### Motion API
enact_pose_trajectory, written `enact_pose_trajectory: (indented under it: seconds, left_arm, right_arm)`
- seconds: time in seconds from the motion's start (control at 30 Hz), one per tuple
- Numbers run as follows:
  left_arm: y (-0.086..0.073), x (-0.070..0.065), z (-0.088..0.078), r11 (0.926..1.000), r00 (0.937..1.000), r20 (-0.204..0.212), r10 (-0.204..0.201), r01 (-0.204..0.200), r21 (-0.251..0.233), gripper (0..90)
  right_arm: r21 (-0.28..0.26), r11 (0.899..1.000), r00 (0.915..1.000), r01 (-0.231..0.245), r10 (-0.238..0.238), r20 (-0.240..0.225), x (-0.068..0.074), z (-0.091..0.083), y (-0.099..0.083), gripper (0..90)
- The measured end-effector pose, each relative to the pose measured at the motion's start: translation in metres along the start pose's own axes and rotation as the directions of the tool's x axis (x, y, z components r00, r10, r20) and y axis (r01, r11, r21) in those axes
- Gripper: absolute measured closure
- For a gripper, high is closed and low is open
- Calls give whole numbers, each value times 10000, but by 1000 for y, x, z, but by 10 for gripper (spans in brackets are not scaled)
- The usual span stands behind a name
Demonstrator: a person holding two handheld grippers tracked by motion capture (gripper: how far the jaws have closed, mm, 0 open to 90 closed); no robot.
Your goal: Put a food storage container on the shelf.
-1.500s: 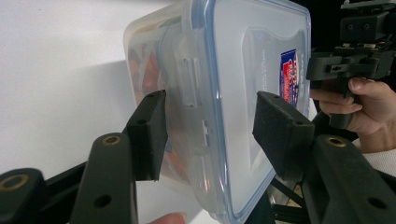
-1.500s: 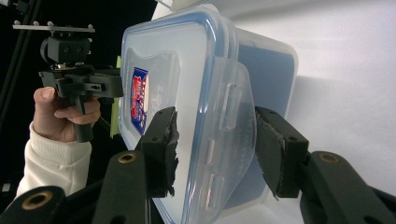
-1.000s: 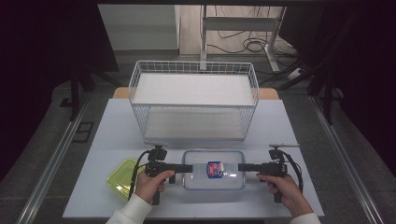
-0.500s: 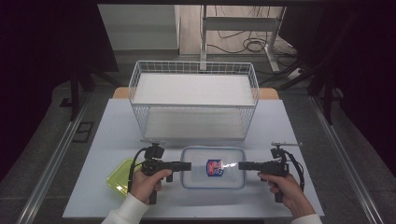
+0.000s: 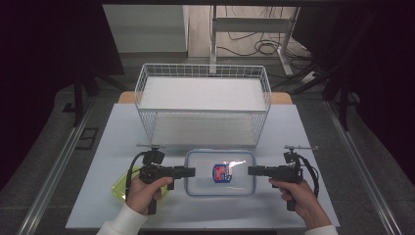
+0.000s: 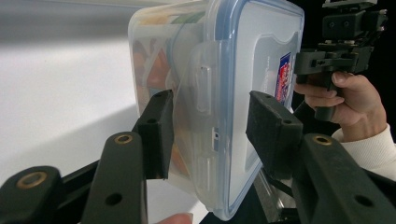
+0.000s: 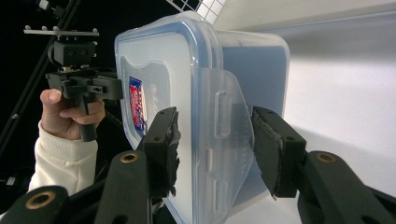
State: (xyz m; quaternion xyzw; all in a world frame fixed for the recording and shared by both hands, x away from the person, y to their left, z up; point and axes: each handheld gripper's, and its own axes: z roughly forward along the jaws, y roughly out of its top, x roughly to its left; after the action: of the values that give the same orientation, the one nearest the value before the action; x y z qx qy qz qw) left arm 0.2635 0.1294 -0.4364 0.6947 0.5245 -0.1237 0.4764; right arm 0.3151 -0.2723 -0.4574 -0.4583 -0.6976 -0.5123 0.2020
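Container (image 5: 220,173), clear plastic with blue-rimmed lid and 1 red-blue label on top, sits at 6 o'clock on the white table (image 5: 303,132), held between 2 tools. Wire basket (image 5: 203,105) stands at 12 o'clock from it, well apart. Yellow-green object (image 5: 120,183) lies at 9 o'clock of the container, just beyond the left hand (image 5: 142,193), partly hidden.

Left tool (image 5: 192,171): comes in level from 9 o'clock, tips at the container's left end. In the left gripper view its jaws straddle the end latch flap (image 6: 203,84) of the container (image 6: 252,56), about half open; the left pad (image 6: 156,135) is against the container wall, the right pad (image 6: 271,133) stands over the lid face, contact there not clear. Jaws have just been closing, container between them.

Right tool (image 5: 250,170): comes in level from 3 o'clock, tips at the container's right end. In the right gripper view the jaws bracket the latch flap (image 7: 224,121) at that end, about half open; one pad (image 7: 161,149) rests against the lid side, the other (image 7: 275,154) sits close at the base side. Whether it bears on the plastic I cannot tell.

Right hand (image 5: 298,196) grips the handle at 5 o'clock of the container.
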Motion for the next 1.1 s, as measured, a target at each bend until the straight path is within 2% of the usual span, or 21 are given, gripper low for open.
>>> enact_pose_trajectory:
  seconds: [0.33,0.67,0.9,1.1]
  left_arm:
    - [10,-1,-12,9997,9998,44,181,-180,-150,523]
    - [26,-5,-35,9971,9989,200,427,-413,-635,523]
    - [40,-9,-43,9944,9977,345,584,-551,-899,523]
    - [56,-13,-47,9911,9952,431,877,-829,-1040,524]
  right_arm:
    - [-90,9996,9996,267,-266,109,13,2,11,528]
    - [-222,9965,9962,810,-801,353,44,5,38,528]
    - [-316,9930,9925,1137,-1121,487,59,2,55,528]
    - [-456,9907,9903,1282,-1254,601,69,-3,70,528]
